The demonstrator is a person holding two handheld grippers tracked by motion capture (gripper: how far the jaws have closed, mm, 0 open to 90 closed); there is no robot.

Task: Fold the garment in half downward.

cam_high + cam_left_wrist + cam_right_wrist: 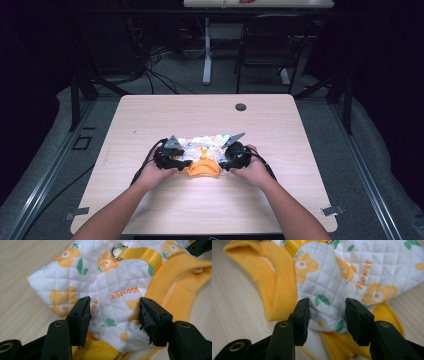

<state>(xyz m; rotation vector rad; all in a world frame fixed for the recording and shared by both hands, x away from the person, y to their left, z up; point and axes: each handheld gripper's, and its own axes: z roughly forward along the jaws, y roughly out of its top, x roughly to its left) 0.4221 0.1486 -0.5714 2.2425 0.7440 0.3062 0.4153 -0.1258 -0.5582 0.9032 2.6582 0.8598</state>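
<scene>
step: grip 2 near corners of quilted pet vest (205, 150), frame centre on tabletop (150, 115) | left gripper (115, 312) & right gripper (327, 312) jaws open, straddling white flap | we close w/ fabric deep, skip orange rib collar (274, 282), lift evenly

Both forearms reach in from the near side, angled inward toward each other. The left gripper (167, 156) and right gripper (236, 155) sit close together, held low, each with its jaws parted wide.
</scene>
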